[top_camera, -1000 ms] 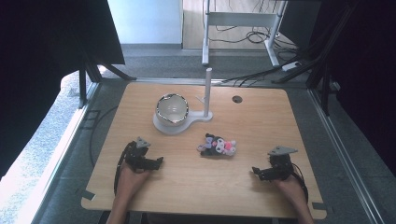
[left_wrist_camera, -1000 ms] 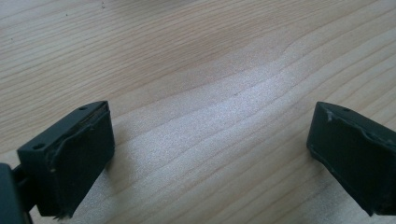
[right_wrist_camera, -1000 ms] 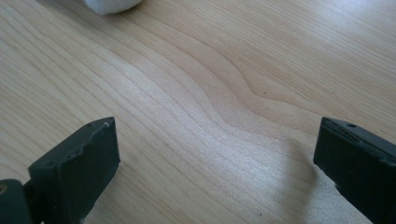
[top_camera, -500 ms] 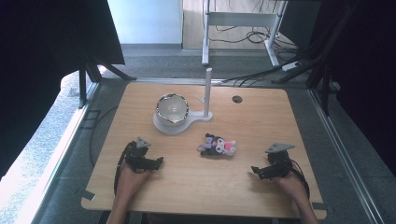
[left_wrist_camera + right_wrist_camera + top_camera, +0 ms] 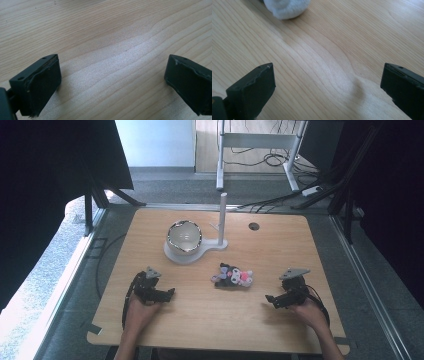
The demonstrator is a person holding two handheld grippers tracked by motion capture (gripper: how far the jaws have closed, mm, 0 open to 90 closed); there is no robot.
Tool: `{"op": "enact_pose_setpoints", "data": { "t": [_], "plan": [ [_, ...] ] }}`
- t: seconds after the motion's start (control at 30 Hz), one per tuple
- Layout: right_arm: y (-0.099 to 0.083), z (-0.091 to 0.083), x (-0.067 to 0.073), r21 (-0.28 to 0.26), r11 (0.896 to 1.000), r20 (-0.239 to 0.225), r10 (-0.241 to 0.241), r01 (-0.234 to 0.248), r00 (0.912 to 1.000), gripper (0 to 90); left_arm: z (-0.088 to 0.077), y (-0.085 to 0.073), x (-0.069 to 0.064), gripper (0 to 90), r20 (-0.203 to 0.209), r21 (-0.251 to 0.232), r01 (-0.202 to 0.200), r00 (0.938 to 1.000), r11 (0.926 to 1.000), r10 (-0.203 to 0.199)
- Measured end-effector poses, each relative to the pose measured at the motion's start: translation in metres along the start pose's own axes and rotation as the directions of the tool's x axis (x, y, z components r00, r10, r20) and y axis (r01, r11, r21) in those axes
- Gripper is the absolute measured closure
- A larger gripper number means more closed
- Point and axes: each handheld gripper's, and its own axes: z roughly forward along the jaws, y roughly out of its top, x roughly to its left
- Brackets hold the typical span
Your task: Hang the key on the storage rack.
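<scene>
Wooden table carried all items. Nearest the person, the left gripper and right gripper rested on the tabletop well apart, each with jaws spread wide over bare wood and gripping nothing. Between them, slightly farther, a small plush toy lay flat. Beyond it stood a shiny bowl on a white base with an upright post
</scene>
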Motion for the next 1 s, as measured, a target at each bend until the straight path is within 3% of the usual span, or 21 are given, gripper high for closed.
{"op": "enact_pose_setpoints", "data": {
  "t": [0.73,1.0],
  "plan": [
    [0.031,0.007,-0.004,0.075,0.996,-0.048,-0.048,0.052,0.9977,2.6,0.0,0.0,0.0,0.7,0.0,0.0,0.0,1.0,1.0,0.0],
    [0.045,0.01,-0.002,0.101,0.99,-0.075,-0.087,0.094,0.9934,2.9,0.0,0.0,0.0,0.7,0.0,0.0,0.0,1.0,1.0,0.0]
  ]
}}
